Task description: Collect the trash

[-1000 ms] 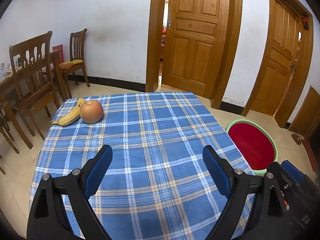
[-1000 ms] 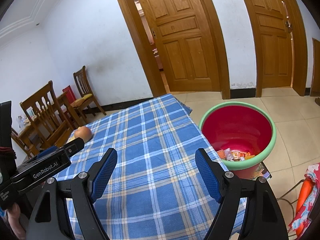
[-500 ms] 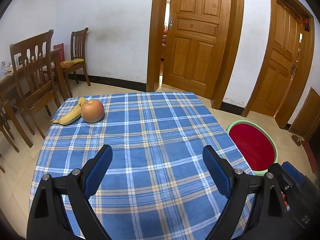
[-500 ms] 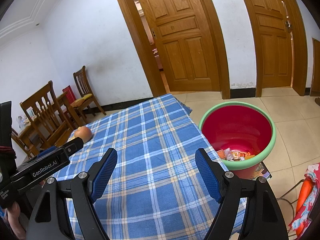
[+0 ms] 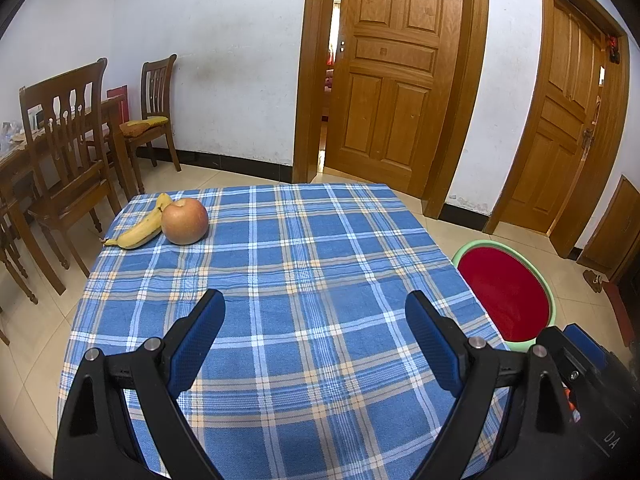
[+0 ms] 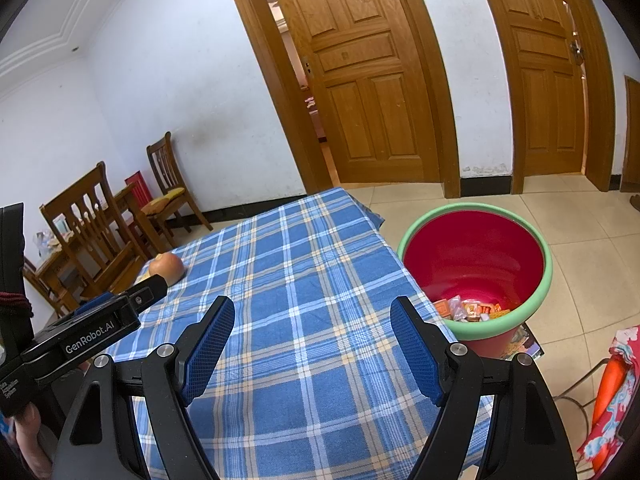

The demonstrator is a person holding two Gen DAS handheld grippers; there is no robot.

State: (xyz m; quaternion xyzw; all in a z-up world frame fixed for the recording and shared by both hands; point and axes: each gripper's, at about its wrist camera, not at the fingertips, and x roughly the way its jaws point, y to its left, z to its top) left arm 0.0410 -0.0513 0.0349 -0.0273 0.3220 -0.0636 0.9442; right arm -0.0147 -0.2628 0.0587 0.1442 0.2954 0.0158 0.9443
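The crumpled orange-and-white snack wrappers [image 6: 472,309] lie at the bottom of the round red plastic bin with a green rim [image 6: 548,276], which stands on the floor just beside the table's right edge. They look light, soft and crinkly, probably slippery, best pinched at a folded edge; no long axis can be made out in the heap. On the blue plaid tablecloth [image 5: 304,280], far from the bin, a yellow banana [image 5: 142,228] touches a reddish apple [image 5: 185,221], its length running diagonally. The left gripper [image 5: 315,318] and right gripper [image 6: 312,322] both hover spread wide, empty.
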